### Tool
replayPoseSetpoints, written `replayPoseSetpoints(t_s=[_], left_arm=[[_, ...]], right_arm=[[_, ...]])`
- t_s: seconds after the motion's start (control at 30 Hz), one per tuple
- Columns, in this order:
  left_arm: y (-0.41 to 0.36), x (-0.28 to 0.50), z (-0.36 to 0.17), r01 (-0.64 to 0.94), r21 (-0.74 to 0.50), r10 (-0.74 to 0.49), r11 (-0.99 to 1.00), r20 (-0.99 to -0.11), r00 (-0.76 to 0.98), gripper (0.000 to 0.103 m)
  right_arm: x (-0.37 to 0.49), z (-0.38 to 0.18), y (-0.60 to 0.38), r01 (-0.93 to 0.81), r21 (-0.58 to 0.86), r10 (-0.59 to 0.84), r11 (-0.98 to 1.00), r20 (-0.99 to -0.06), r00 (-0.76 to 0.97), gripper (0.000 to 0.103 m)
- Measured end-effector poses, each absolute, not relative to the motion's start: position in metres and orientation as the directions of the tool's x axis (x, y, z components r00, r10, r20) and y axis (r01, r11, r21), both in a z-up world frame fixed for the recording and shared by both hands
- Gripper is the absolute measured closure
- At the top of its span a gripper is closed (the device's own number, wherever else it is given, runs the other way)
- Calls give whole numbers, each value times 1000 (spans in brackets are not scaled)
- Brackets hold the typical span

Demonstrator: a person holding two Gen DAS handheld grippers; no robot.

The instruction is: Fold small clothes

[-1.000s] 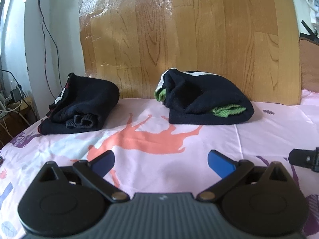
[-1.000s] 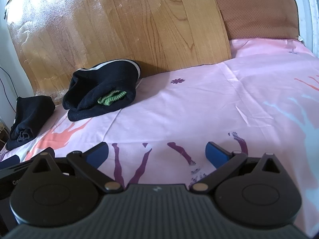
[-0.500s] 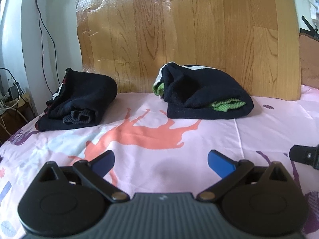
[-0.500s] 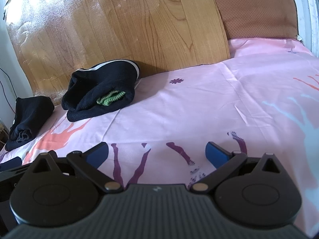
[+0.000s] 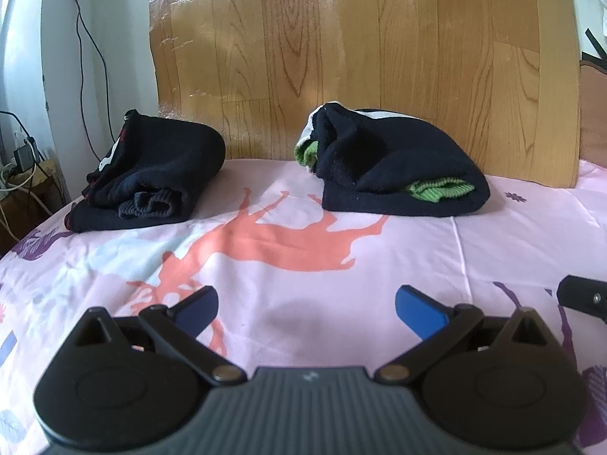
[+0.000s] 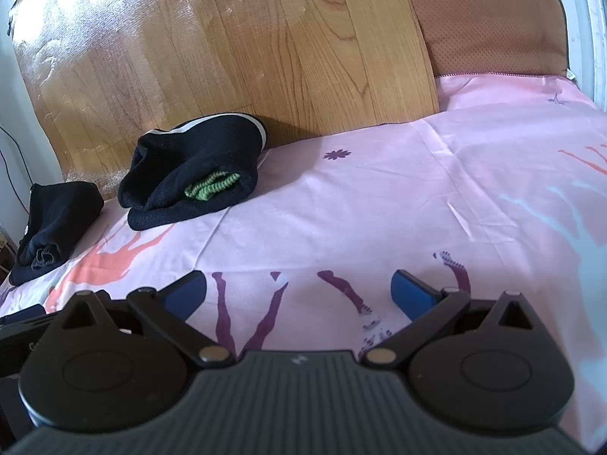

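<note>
Two folded dark garments lie on the pink bedsheet (image 5: 303, 235) against the wooden headboard. The one with green cuffs (image 5: 398, 174) (image 6: 193, 182) is on the right; the one with a red and white print (image 5: 151, 178) (image 6: 53, 223) is on the left near the bed's edge. My left gripper (image 5: 305, 311) stands open over the sheet, well short of both garments, with nothing between its blue fingers. My right gripper (image 6: 297, 295) is open too, over the sheet further right, holding nothing. Its body shows at the right edge of the left wrist view.
A wooden headboard (image 5: 360, 57) (image 6: 227, 57) stands behind the garments. A brown cushion (image 6: 489, 26) leans at the back right. Cables and a charger (image 5: 22, 159) hang by the white wall at the left, past the bed's edge.
The left wrist view has tilted slightly, so both garments sit a little higher in frame. The right gripper has barely moved. Both grippers stay open.
</note>
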State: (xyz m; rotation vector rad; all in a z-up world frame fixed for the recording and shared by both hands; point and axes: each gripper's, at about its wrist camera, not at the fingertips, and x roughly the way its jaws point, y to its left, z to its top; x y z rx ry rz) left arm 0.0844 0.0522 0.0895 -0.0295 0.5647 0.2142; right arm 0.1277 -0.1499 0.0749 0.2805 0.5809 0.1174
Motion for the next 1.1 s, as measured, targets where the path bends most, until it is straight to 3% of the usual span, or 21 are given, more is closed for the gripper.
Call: replayPoseSetpoints(t_s=[0.7, 1.1], left_arm=[[48, 84, 90, -210, 49, 204, 977, -526, 826, 0], [44, 76, 94, -147, 41, 148, 988, -499, 854, 0]], right_arm=[[128, 75, -149, -37, 292, 192, 956, -525, 829, 0], [128, 75, -149, -38, 292, 193, 956, -524, 829, 0]])
